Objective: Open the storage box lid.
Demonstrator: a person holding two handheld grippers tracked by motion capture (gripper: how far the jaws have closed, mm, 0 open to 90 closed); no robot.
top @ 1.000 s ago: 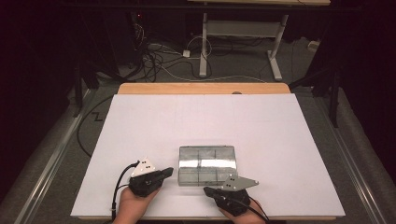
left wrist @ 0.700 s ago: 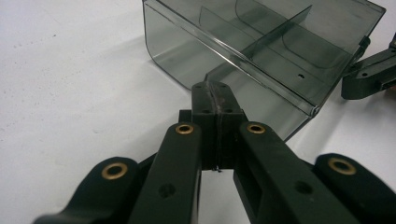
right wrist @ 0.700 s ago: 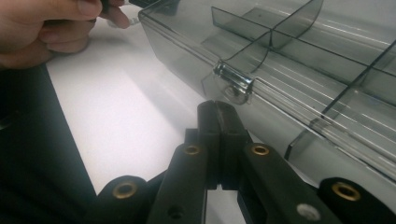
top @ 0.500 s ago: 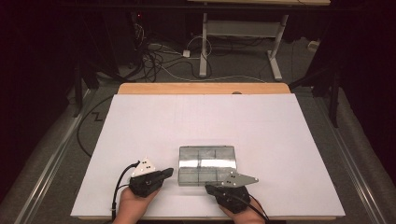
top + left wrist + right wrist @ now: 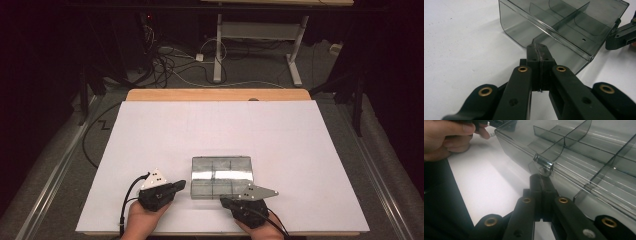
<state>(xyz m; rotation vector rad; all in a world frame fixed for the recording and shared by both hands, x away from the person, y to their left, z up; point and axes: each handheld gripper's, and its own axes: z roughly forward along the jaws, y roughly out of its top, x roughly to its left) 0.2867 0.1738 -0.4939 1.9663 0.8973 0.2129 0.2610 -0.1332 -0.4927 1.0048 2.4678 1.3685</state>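
A smoky clear plastic compartment box (image 5: 222,176) lies shut on the white table, near the front edge. My left gripper (image 5: 182,185) is at the box's left front corner. In the left gripper view its jaws (image 5: 537,46) are shut, tips against the box wall (image 5: 564,22), holding nothing. My right gripper (image 5: 223,201) is at the box's front side. The right gripper view has its shut jaws (image 5: 539,177) just under a small metal latch (image 5: 544,165) on the box (image 5: 586,150). I cannot tell whether they touch the latch.
The white table sheet (image 5: 200,130) spreads wide behind and beside the box, with a wooden strip (image 5: 215,94) at the far edge. The hand on the left gripper (image 5: 446,137) is close by. Cables and a desk frame (image 5: 255,45) lie on the floor beyond.
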